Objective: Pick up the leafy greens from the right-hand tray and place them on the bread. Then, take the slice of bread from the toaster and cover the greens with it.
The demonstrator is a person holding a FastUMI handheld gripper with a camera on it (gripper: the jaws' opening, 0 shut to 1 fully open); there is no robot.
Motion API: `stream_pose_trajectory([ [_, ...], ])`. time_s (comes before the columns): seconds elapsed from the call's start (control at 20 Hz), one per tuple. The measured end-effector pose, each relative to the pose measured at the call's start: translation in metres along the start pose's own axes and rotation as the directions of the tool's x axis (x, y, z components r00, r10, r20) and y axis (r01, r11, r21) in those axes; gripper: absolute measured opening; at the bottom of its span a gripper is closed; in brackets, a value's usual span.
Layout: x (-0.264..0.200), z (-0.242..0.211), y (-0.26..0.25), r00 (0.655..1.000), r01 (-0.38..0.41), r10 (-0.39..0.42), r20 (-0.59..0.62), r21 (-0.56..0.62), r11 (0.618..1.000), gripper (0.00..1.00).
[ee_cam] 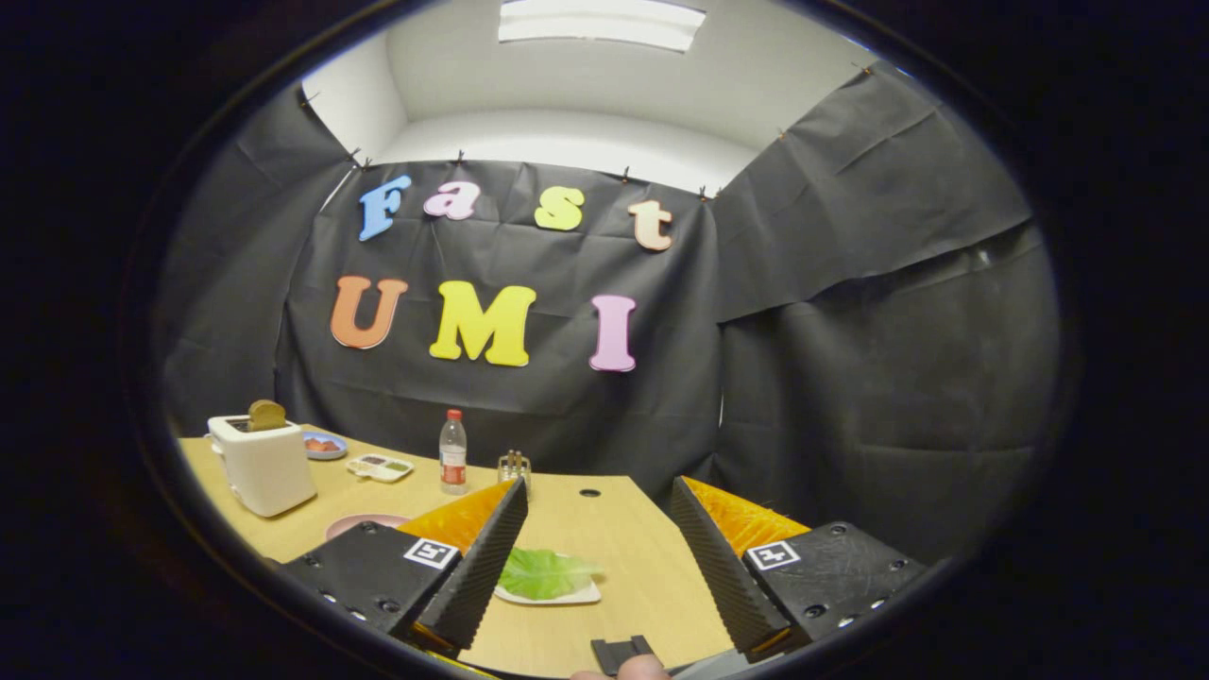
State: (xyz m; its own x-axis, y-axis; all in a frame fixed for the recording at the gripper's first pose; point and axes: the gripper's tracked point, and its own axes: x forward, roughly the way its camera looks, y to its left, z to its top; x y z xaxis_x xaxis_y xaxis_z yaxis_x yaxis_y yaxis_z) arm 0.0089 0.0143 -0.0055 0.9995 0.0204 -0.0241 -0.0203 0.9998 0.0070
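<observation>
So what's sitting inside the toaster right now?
A slice of bread stands up out of the white toaster, its browned top showing; its lower part is hidden in the slot. The gripper is open, with the leafy greens between its fingers.

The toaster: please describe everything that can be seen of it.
The toaster is a white, boxy appliance with rounded corners, apparently plastic. It stands upright on the wooden table, far beyond the open gripper. A browned bread slice sticks up from its top slot. A small blue dish sits just behind it.
</observation>
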Motion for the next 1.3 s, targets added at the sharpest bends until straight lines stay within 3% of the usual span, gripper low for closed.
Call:
stream_pose_trajectory([
  [0.2,0.005,-0.005,0.003,1.000,-0.011,0.011,-0.021,0.011,1.000,0.95],
  [0.55,0.044,-0.050,0.010,0.980,-0.044,0.075,-0.185,0.167,0.985,0.95],
  [0.65,0.056,-0.072,0.014,0.959,-0.042,0.113,-0.260,0.265,0.963,0.96],
  [0.9,0.103,-0.132,0.008,0.889,0.053,0.163,-0.428,0.449,0.892,0.95],
  [1.15,0.140,-0.176,0.001,0.821,0.144,0.193,-0.537,0.523,0.840,0.95],
  [1.3,0.158,-0.200,-0.001,0.785,0.185,0.197,-0.587,0.526,0.830,0.96],
])
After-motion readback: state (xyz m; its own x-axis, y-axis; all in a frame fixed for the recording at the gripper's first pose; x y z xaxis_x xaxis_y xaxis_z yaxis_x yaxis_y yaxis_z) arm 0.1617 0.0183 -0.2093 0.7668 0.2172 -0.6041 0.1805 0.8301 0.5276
